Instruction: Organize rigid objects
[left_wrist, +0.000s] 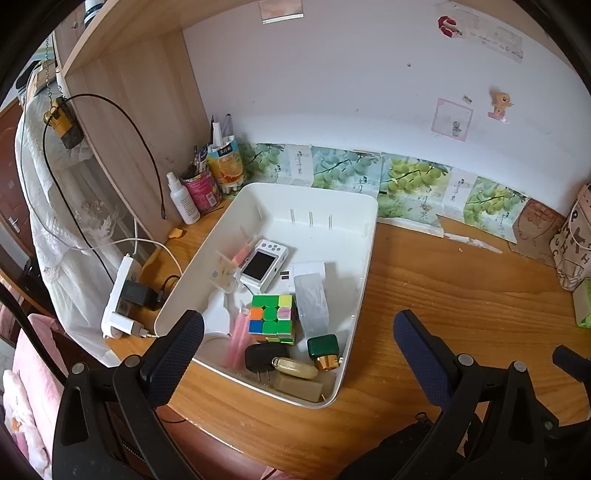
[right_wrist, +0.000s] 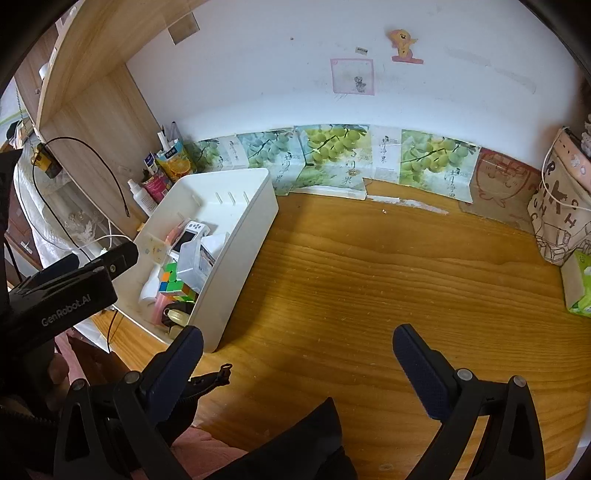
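Note:
A white plastic bin (left_wrist: 369, 236) stands on the wooden desk (left_wrist: 461, 295). In it lie a colour cube (left_wrist: 273, 317), a white camera (left_wrist: 264, 264), a clear plastic box (left_wrist: 312, 304), a green-capped gold bottle (left_wrist: 324, 352), a black plug (left_wrist: 264, 356), a cream case (left_wrist: 295, 368) and pink pens (left_wrist: 236, 343). My left gripper (left_wrist: 299, 328) is open and empty, just in front of the bin's near end. My right gripper (right_wrist: 297, 345) is open and empty above bare desk (right_wrist: 388, 277), right of the bin (right_wrist: 251, 221). The cube (right_wrist: 171, 282) shows there too.
A power strip (left_wrist: 120, 306) with cables lies left of the bin at the desk edge. A spray bottle (left_wrist: 183, 201) and pen cups (left_wrist: 212, 177) stand at the back left by a wooden shelf. A printed bag (right_wrist: 557, 206) and green pack (right_wrist: 581, 284) sit at the right.

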